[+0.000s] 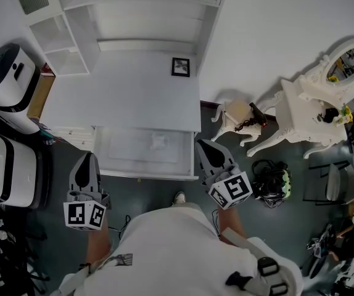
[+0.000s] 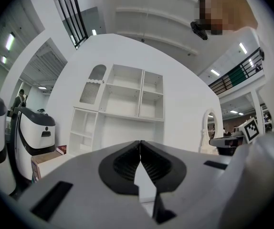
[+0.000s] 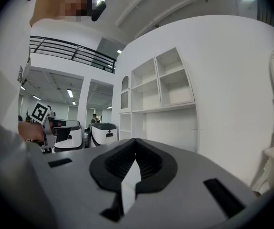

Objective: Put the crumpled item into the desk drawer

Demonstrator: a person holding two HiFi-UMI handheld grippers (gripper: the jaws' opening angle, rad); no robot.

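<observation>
The white desk [image 1: 121,97] has its drawer [image 1: 145,174] pulled open toward me. A white crumpled item [image 1: 158,142] lies inside the drawer, right of its middle. My left gripper [image 1: 89,155] is shut and empty, level with the drawer's left front corner. My right gripper [image 1: 203,143] is also shut and empty, just off the drawer's right side. In the left gripper view the left gripper [image 2: 140,142] shows closed jaws against the white shelf unit [image 2: 127,99]. The right gripper view shows the right gripper [image 3: 135,140] with jaws meeting and nothing between them.
A small framed picture [image 1: 180,66] stands on the desktop. White rounded machines [image 1: 7,79] crowd the left side. To the right are a small stool [image 1: 238,117], an ornate white vanity with a mirror [image 1: 325,103], and a dark bag [image 1: 271,182] on the floor.
</observation>
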